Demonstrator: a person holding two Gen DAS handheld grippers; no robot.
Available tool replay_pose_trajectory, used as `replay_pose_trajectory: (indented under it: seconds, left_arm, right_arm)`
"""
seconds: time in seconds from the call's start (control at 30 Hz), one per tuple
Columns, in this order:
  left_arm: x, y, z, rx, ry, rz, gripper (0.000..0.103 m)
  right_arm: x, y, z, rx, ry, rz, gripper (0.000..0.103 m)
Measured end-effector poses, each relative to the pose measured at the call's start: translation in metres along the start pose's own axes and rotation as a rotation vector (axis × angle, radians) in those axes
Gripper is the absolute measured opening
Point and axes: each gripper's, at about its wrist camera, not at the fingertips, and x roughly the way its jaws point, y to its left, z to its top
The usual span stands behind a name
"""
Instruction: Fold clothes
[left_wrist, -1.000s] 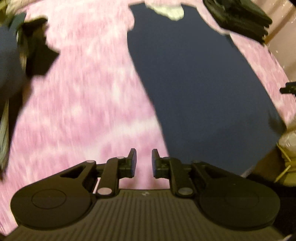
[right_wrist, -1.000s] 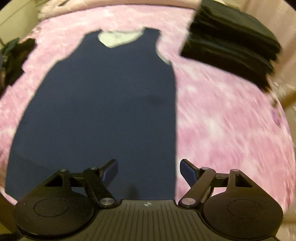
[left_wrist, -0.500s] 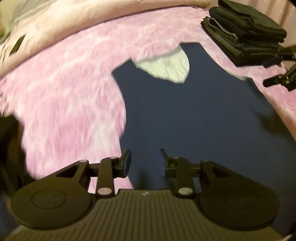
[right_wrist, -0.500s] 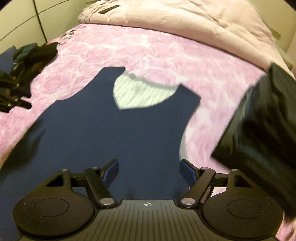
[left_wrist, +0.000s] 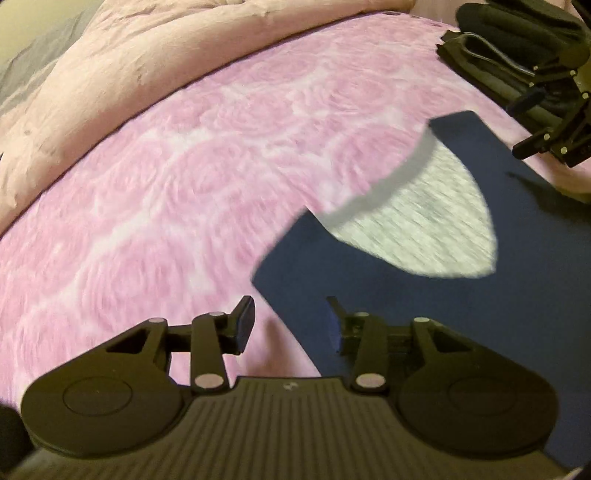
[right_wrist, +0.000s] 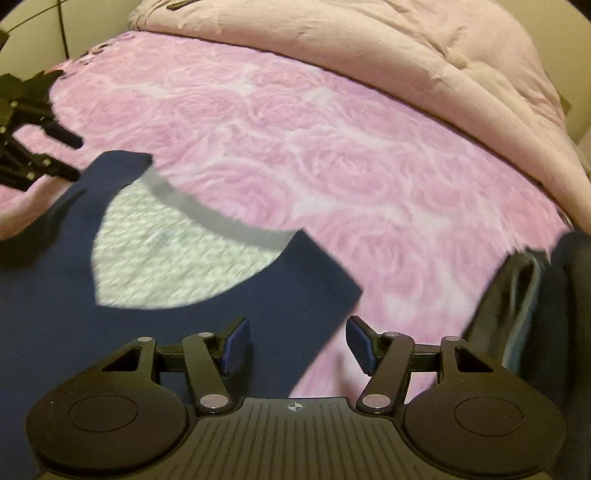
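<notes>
A navy sleeveless top (left_wrist: 424, 314) with a grey inner neck (left_wrist: 417, 229) lies flat on the pink rose-patterned bed cover (left_wrist: 184, 177). My left gripper (left_wrist: 290, 326) hovers low over its left shoulder strap; the jaws are opening, the strap's edge lies between them, and the pads do not press on it. My right gripper (right_wrist: 298, 345) is over the other shoulder strap (right_wrist: 314, 280); its jaws are closing, with the cloth edge between them untouched. Each gripper shows at the edge of the other's view: the right gripper (left_wrist: 546, 140) and the left gripper (right_wrist: 37, 147).
A stack of folded dark clothes (left_wrist: 517, 44) sits on the bed right of the top, close beside my right gripper (right_wrist: 535, 295). A bunched pale pink duvet (right_wrist: 369, 48) lies along the far side of the bed.
Both grippers have travelled up along the top from its lower part to the shoulder straps and come lower. The left jaws have widened; the right jaws have narrowed.
</notes>
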Motion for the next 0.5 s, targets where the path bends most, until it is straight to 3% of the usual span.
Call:
replay_pose_trajectory:
  seconds: [0.27, 0.3, 0.37, 0.43, 0.47, 0.5]
  left_arm:
    - [0.048, 0.014, 0.022, 0.094, -0.022, -0.077, 0.039]
    - [0.051, 0.016, 0.023, 0.090, -0.019, -0.089, 0.039]
    - [0.056, 0.019, 0.027, 0.092, -0.003, -0.116, 0.039]
    - [0.059, 0.022, 0.029, 0.102, 0.012, -0.138, 0.039]
    - [0.060, 0.024, 0.031, 0.105, 0.022, -0.150, 0.039]
    - [0.061, 0.025, 0.032, 0.108, 0.033, -0.163, 0.039]
  right_arm:
    - [0.049, -0.038, 0.030, -0.085, 0.042, 0.009, 0.060]
    - [0.054, -0.041, 0.032, -0.092, 0.058, 0.025, 0.048]
    - [0.063, -0.044, 0.037, -0.092, 0.086, 0.055, 0.045]
    - [0.067, -0.039, 0.043, -0.124, 0.104, 0.058, 0.035]
    - [0.068, -0.036, 0.045, -0.141, 0.114, 0.069, 0.022]
    - [0.069, -0.033, 0.048, -0.157, 0.125, 0.078, 0.015]
